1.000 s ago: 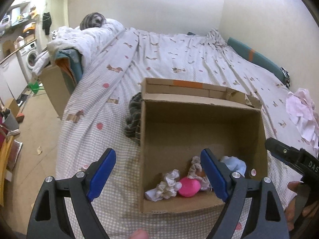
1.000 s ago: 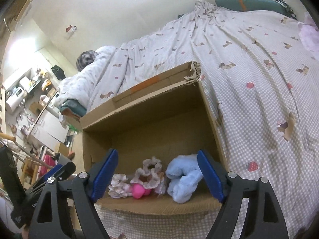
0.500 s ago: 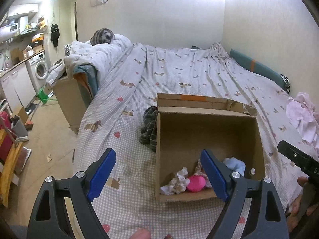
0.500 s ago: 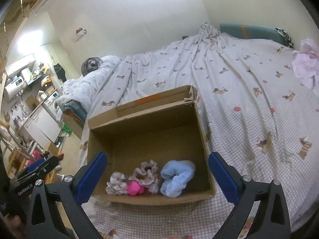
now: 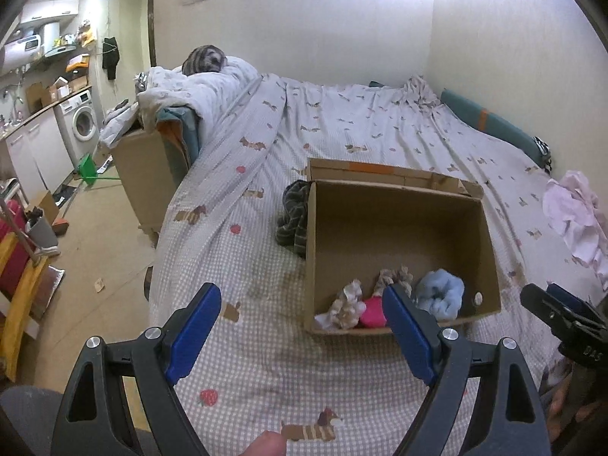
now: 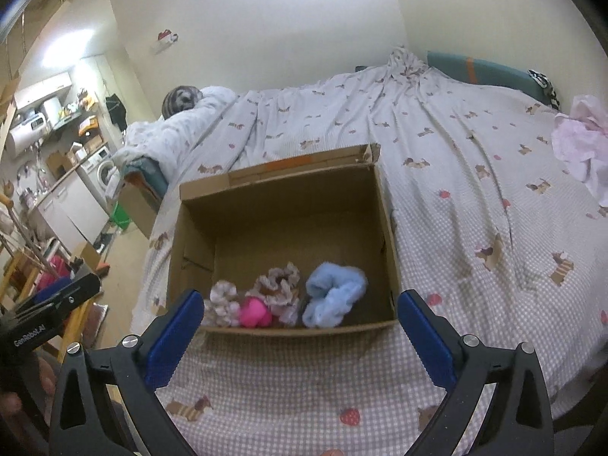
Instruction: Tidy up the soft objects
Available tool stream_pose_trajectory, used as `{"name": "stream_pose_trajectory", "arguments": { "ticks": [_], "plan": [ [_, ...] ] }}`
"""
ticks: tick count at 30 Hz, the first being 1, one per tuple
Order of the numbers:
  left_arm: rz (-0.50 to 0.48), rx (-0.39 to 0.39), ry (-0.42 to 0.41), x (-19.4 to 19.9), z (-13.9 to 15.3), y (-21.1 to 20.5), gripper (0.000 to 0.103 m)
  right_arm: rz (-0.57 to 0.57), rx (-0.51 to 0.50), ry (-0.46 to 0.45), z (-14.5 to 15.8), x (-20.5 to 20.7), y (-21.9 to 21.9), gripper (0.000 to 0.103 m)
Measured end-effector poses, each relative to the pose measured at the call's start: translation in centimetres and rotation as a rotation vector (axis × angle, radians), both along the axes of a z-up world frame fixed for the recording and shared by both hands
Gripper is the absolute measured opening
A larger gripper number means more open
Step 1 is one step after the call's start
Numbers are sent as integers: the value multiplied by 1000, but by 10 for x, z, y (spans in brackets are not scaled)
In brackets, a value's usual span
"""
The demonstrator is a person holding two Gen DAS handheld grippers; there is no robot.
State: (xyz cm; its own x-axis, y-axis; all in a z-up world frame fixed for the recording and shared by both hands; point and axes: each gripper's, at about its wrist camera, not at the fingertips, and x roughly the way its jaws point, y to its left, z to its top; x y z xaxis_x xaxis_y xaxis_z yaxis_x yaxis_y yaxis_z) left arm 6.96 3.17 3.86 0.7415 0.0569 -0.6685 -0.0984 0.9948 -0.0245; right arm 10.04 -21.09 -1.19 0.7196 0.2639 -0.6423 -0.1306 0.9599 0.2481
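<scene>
An open cardboard box (image 5: 395, 209) (image 6: 285, 197) stands on the bed. Along its near wall lie a light blue fluffy scrunchie (image 6: 334, 296) (image 5: 440, 296), a beige frilly scrunchie (image 6: 279, 290), a bright pink soft ball (image 6: 255, 312) (image 5: 374, 311) and a pale frilly scrunchie (image 6: 222, 302) (image 5: 347, 304). My left gripper (image 5: 302, 330) is open and empty, held above the bedspread in front of the box's left corner. My right gripper (image 6: 300, 332) is open and empty, held just before the box's near wall.
The bed has a checked spread (image 5: 266, 361) with dog prints. A dark striped cloth (image 5: 292, 216) lies left of the box. A pink garment (image 5: 573, 220) (image 6: 581, 144) lies at the right. A piled quilt (image 5: 197, 91) and another cardboard box (image 5: 144, 167) stand at the bed's left side.
Both grippers have drawn back and up from the box, which now looks smaller and farther away. Both stay open and empty. The soft objects in the box have not moved.
</scene>
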Motion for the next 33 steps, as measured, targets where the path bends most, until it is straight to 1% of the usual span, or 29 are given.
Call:
{"name": "stream_pose_trajectory", "arguments": {
  "ticks": [3, 7, 9, 11, 13, 17, 20, 21, 26, 33],
  "plan": [
    [5, 34, -3, -7, -5, -4, 85, 6, -32, 0, -3, -3, 4, 103],
    [-1, 91, 6, -4, -12, -11, 85, 14, -84, -13, -8, -6, 11, 103],
    [14, 98, 6, -3, -13, -11, 85, 17, -97, -9, -10, -6, 13, 103],
    [14, 85, 8, -2, -14, -10, 85, 16, -106, -8, -11, -5, 14, 103],
    [-6, 69, 16, -2, -15, -12, 85, 13, -115, -10, -11, -4, 15, 103],
    [-26, 82, 19, -1, -18, -15, 86, 7, -124, -4, -13, -3, 14, 103],
    [-31, 60, 19, 0, -18, -14, 96, 5, -120, -3, -13, -3, 14, 103],
    [-32, 53, 16, -1, -18, -14, 97, 4, -118, -3, -13, -3, 14, 103],
    [-36, 37, 4, -2, -16, -13, 99, 5, -119, -2, -14, -2, 14, 103],
    [-46, 30, 4, -2, -15, -13, 99, 3, -134, 3, -16, -1, 15, 103]
  ]
}}
